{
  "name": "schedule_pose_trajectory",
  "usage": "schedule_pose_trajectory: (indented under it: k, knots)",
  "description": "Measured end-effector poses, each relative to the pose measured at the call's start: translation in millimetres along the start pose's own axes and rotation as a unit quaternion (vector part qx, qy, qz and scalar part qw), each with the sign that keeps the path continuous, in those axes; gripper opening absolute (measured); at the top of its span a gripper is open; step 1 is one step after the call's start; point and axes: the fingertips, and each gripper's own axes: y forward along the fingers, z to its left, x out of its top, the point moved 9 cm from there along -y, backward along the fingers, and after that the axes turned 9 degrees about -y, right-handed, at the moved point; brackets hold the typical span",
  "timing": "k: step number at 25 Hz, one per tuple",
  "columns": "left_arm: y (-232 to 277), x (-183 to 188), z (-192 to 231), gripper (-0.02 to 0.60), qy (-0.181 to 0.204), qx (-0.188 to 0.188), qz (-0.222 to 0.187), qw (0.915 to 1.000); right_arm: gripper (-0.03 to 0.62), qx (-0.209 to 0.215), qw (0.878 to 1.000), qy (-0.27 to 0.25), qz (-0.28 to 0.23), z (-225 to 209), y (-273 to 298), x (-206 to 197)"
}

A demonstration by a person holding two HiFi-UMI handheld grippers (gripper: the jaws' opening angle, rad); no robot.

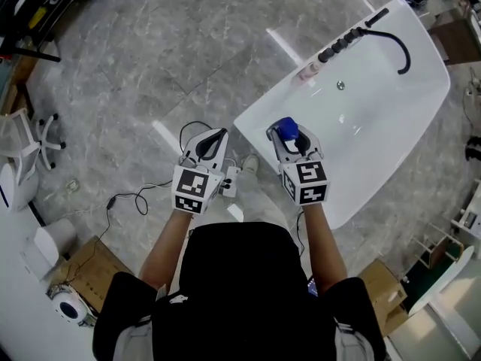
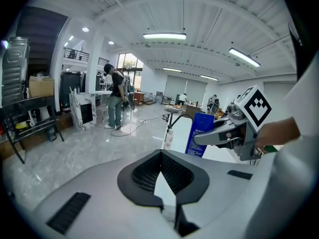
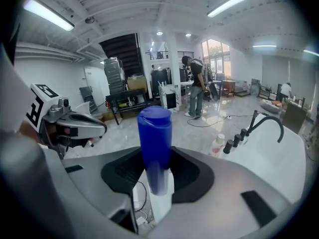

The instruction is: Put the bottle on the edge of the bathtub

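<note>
A blue bottle [image 1: 284,130] stands upright in my right gripper [image 1: 288,138], whose pads are shut on its lower body. It hangs over the near left corner of the white bathtub [image 1: 250,123]. In the right gripper view the bottle [image 3: 155,143] fills the middle between the jaws of the right gripper [image 3: 155,185]. My left gripper [image 1: 213,140] is held beside it over the grey floor, left of the tub, its jaws together with nothing in them. The left gripper view shows the left gripper [image 2: 161,182] low in the middle and the bottle [image 2: 199,133] at the right.
A black faucet [image 1: 392,34], a row of black knobs [image 1: 342,43] and a small pale bottle [image 1: 310,71] sit on the tub's far rim. A power strip with cables [image 1: 229,180] lies on the floor. A cardboard box [image 1: 84,273] is lower left. A person [image 2: 115,97] stands far off.
</note>
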Motion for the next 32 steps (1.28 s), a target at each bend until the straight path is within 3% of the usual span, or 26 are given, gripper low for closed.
schedule_pose_trajectory:
  k: [11, 18, 32]
  knots:
    - [34, -30, 7, 0.014, -0.013, 0.004, 0.033, 0.9994, 0.161, 0.015, 0.999, 0.007, 0.040, -15, 40, -43]
    - [55, -49, 16, 0.014, -0.047, 0.018, 0.051, 0.9974, 0.161, 0.026, 0.998, -0.001, 0.058, -24, 69, -64]
    - [82, -83, 35, 0.014, -0.074, 0.031, 0.076, 0.9938, 0.161, 0.054, 0.995, -0.039, 0.077, -31, 128, -85]
